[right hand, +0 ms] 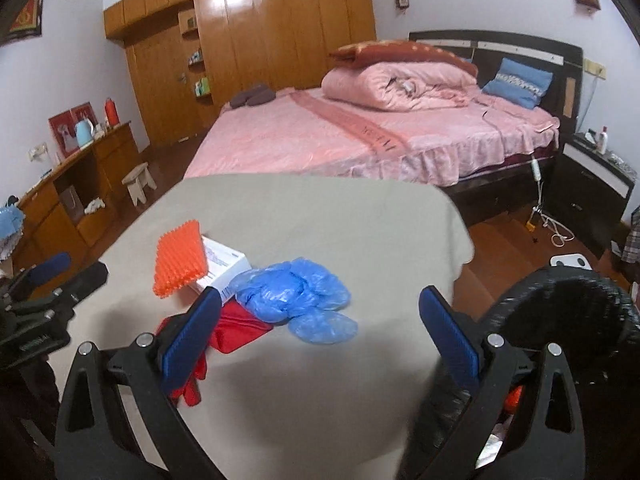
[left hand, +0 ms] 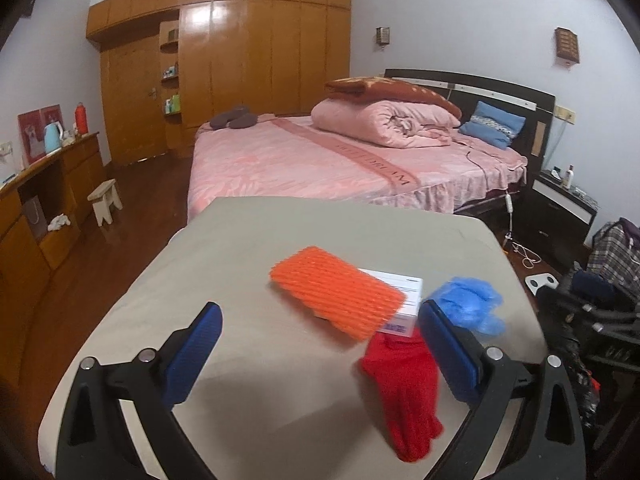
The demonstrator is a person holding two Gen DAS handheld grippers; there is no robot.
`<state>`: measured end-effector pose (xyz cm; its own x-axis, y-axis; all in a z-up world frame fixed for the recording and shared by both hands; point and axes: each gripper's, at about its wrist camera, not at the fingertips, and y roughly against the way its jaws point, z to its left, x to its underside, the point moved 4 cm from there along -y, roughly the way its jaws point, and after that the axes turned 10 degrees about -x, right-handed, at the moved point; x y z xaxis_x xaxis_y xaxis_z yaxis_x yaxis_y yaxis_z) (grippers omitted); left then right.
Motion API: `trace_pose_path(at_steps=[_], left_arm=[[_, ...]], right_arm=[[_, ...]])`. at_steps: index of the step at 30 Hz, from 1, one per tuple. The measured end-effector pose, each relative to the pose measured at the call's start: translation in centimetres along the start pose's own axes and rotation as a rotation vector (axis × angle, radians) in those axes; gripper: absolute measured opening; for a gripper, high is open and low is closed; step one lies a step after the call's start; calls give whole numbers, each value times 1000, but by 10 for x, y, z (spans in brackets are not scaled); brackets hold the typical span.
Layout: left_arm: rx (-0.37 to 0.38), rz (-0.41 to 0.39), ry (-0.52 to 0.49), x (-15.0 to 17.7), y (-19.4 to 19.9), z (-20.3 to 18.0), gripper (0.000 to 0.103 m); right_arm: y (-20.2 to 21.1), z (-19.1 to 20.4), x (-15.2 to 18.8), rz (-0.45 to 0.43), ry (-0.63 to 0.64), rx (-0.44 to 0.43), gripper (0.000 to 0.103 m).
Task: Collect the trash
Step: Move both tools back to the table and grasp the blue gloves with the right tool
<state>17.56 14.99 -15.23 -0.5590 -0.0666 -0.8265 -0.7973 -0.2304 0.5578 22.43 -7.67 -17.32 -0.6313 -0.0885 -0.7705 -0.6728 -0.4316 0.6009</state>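
On the beige cloth-covered table [left hand: 240, 248] lie an orange foam net [left hand: 336, 292] on top of a white box [left hand: 404, 284], a crumpled blue plastic shoe cover [left hand: 472, 300] and a red glove [left hand: 404, 384]. My left gripper [left hand: 320, 344] is open and empty, just in front of the net and glove. In the right wrist view the net [right hand: 180, 260], box [right hand: 224, 264], blue plastic [right hand: 296, 292] and red glove [right hand: 236, 330] lie ahead to the left. My right gripper [right hand: 320, 328] is open and empty, near the blue plastic.
A black trash bag [right hand: 560, 320] stands open at the table's right side, also seen in the left wrist view [left hand: 588, 320]. A pink bed [left hand: 340, 156] lies beyond the table. A wooden sideboard [left hand: 48, 200] and a small stool [left hand: 106, 200] stand left. A dark nightstand [right hand: 596, 184] stands right.
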Motion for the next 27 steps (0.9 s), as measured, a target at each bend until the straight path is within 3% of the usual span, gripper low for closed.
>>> trace_pose_path(at_steps=[17, 22, 27], left_arm=[[-13, 41, 12, 2, -46, 6, 93], [-5, 53, 13, 4, -52, 6, 92], [10, 72, 12, 6, -61, 2, 91]], right_arm=[[-81, 7, 5, 120, 21, -33, 96], [-92, 10, 14, 174, 14, -101, 62], [-85, 11, 15, 170, 12, -129, 49]])
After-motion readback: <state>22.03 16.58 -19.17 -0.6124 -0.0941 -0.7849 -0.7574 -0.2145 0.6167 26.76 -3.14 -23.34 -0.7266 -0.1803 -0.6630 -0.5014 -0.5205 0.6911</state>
